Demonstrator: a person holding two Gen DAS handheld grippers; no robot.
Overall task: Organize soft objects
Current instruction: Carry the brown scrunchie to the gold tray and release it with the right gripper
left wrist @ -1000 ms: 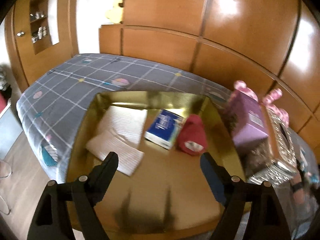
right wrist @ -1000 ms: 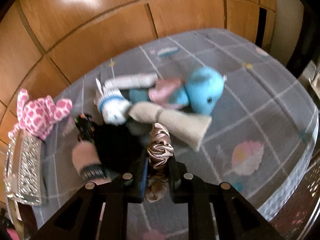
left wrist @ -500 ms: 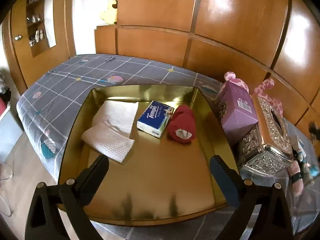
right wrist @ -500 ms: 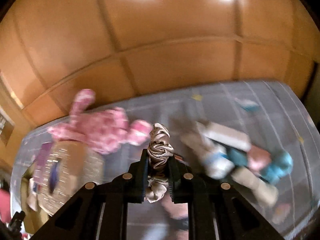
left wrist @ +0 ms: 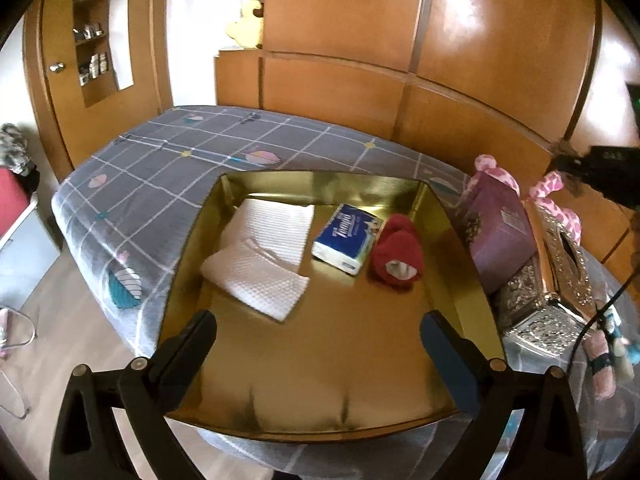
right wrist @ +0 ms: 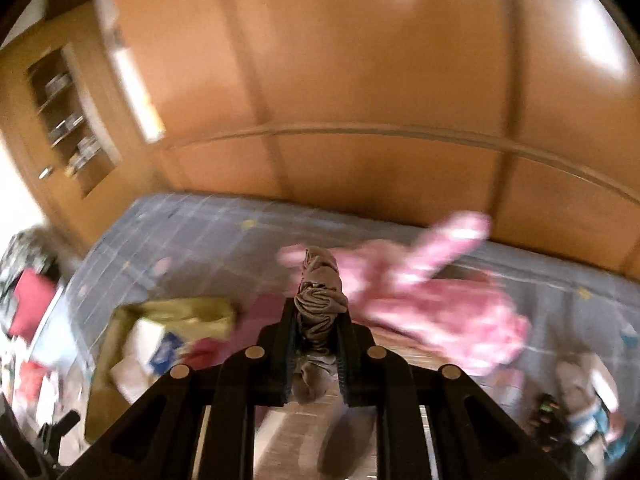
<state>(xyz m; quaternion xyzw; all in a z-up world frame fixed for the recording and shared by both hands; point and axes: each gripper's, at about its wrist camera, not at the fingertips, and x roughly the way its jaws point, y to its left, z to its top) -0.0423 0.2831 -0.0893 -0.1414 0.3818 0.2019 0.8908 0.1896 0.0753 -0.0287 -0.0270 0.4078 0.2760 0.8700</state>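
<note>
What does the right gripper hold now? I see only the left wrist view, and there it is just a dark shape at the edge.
Observer: The right gripper is shut on a beige satin scrunchie.
Operator: Where is the tray from that camera?
Observer: The gold tray sits low on the left of the right wrist view; straight ahead of the gripper is a pink plush toy.
Operator: Which other things wait on the bed?
Observer: At the lower right of the bed lies a blurred heap of soft toys, white and blue.
</note>
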